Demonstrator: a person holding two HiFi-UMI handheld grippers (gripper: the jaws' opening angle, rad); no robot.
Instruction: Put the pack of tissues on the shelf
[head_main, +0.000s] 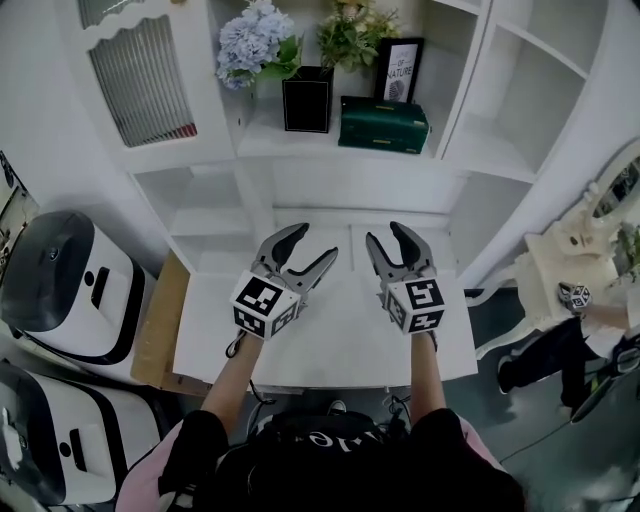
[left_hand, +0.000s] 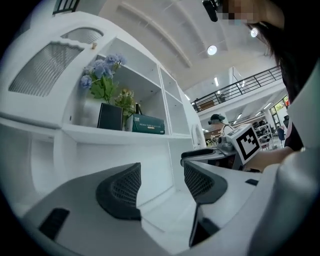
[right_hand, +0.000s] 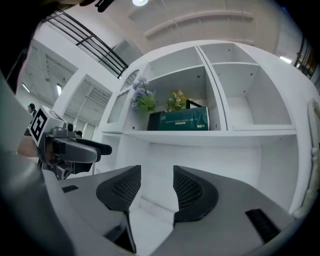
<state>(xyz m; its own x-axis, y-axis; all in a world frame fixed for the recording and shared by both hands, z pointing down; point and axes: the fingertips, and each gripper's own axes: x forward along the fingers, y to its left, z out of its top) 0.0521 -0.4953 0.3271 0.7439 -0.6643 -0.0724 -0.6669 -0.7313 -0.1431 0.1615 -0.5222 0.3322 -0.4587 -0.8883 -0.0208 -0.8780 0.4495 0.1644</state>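
Note:
The pack of tissues (head_main: 383, 124) is a dark green box lying flat on the white shelf (head_main: 300, 142), right of a black vase. It also shows in the left gripper view (left_hand: 148, 124) and the right gripper view (right_hand: 184, 120). My left gripper (head_main: 312, 245) hovers over the white table (head_main: 330, 345) below the shelf, open, with nothing between its jaws (left_hand: 162, 185). Beside it my right gripper (head_main: 387, 236) is likewise open and holds nothing (right_hand: 156, 187). Both point toward the shelf unit, well short of the pack.
A black vase (head_main: 306, 99) with blue flowers (head_main: 250, 45), a second plant (head_main: 352, 35) and a framed picture (head_main: 400, 70) share the shelf. White machines (head_main: 70, 285) stand on the left, with a cardboard box (head_main: 160, 320) beside the table. A person (head_main: 560, 350) is at the right.

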